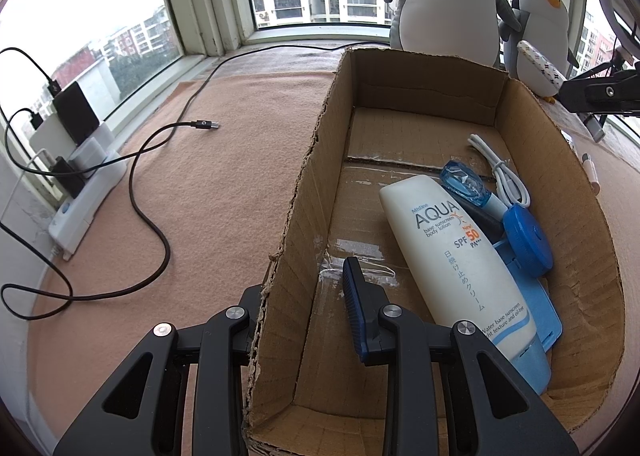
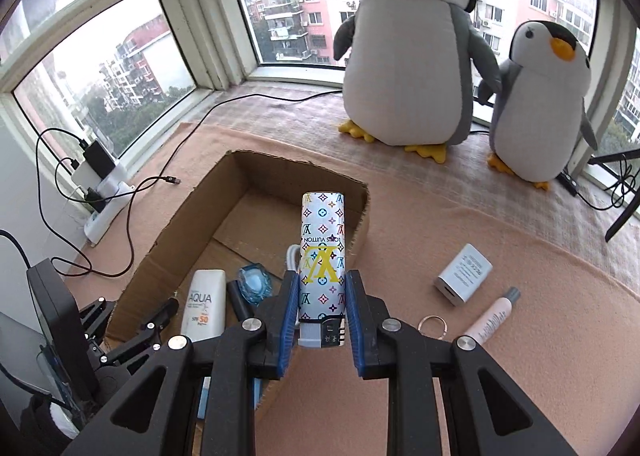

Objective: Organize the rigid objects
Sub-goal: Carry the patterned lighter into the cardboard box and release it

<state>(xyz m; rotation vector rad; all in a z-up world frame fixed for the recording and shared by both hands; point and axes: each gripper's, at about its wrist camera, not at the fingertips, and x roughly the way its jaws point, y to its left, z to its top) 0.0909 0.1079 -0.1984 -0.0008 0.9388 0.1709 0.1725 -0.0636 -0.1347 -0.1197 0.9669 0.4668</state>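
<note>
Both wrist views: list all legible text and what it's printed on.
"AQUA", "base sunscreen body lotion", "SPF 50 PA+++": white sunscreen tube with pale blue cap lying in the brown cardboard box.
Japanese characters and "Water base sunscreen" lower on the same tube; the small brand line above "AQUA" is too blurred.
"LOUIS VUITTON", upside down, with "LV" monogram: white patterned case in the right gripper.
White charger block: print too small.

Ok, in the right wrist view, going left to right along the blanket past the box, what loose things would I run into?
Cardboard box → patterned white case held in the right gripper → metal ring → white charger block → pink tube.
</note>
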